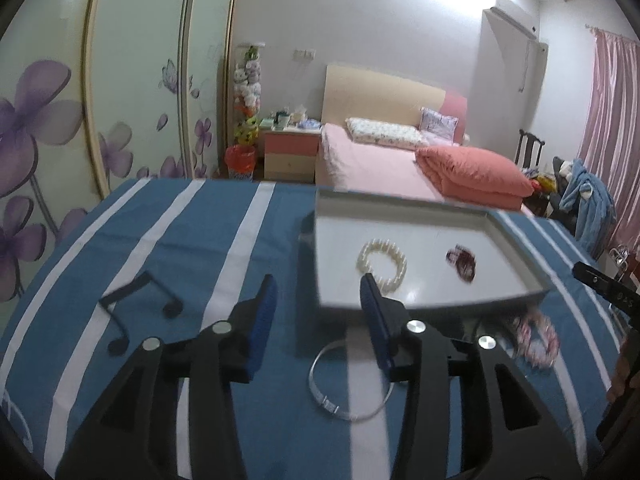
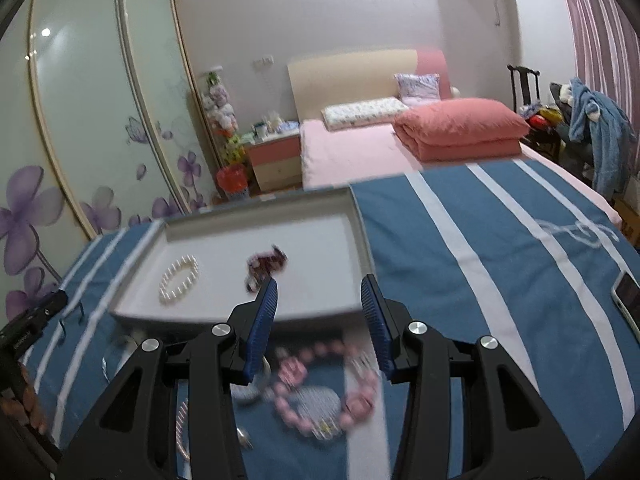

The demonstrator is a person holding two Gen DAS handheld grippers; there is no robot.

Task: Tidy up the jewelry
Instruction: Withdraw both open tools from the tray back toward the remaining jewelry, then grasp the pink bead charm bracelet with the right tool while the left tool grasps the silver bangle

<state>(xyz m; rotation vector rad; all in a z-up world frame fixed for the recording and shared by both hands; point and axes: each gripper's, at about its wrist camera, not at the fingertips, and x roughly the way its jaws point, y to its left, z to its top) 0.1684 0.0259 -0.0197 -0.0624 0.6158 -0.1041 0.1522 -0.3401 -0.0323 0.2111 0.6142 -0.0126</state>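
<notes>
While both grippers hung above the blue striped cloth with their jaws parted and nothing between them, the sorting looked about half done. The left gripper pointed at the near left corner of the grey tray, and the right gripper at the tray's near right edge. Inside the tray lay a pearl bracelet toward the left and a dark red piece to its right, well apart, presumably so neither tangled. Still on the cloth, just in front of the tray, were a thin silver bangle under the left gripper and a pink bead bracelet under the right one; each gripper seemed placed to take the piece nearest it. A phone lay at the far right edge of the cloth. Motion blur left the smaller bits near the pink beads unclear.
</notes>
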